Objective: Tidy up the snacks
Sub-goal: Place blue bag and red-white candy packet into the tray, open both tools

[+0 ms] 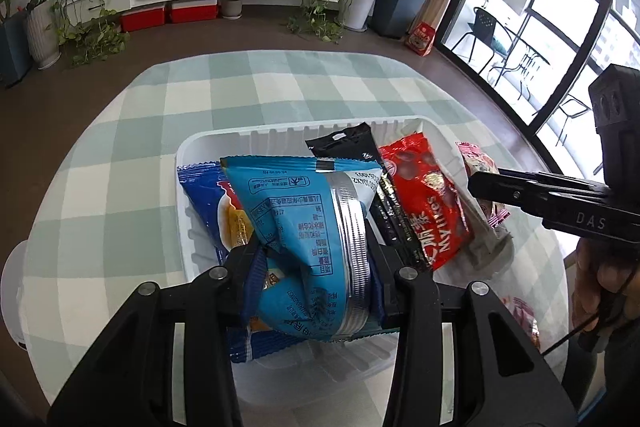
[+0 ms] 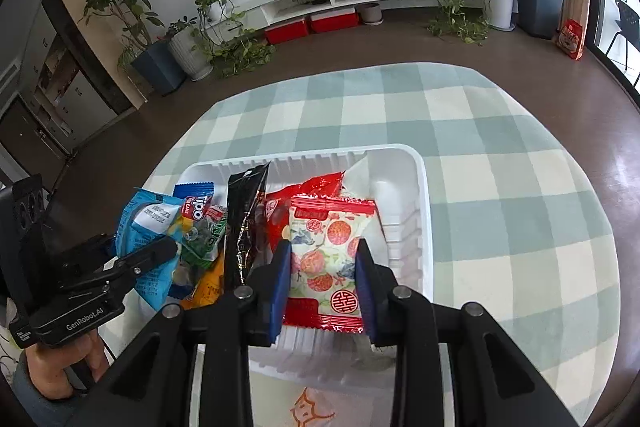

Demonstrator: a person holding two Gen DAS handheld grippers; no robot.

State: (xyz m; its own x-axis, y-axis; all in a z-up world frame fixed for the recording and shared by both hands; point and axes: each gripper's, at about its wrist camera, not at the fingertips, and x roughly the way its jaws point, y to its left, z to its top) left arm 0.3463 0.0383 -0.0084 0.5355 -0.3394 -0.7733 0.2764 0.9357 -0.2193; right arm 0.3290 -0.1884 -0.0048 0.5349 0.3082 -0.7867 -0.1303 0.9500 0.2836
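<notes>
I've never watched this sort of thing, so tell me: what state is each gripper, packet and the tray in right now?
left gripper: shut on light blue packet, over the tray
right gripper: shut on red-and-white packet, over the tray
white tray: partly filled
black packet: in tray
red packet: in tray

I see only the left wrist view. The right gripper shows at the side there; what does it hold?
Observer: The right gripper is shut on a white packet with red circles and red edges.
Operator: Is the tray free on that side?
Observer: Yes, its right end is bare.
Operator: What lies between my blue bag and the black packet?
Observer: A green packet, in the tray.
</notes>
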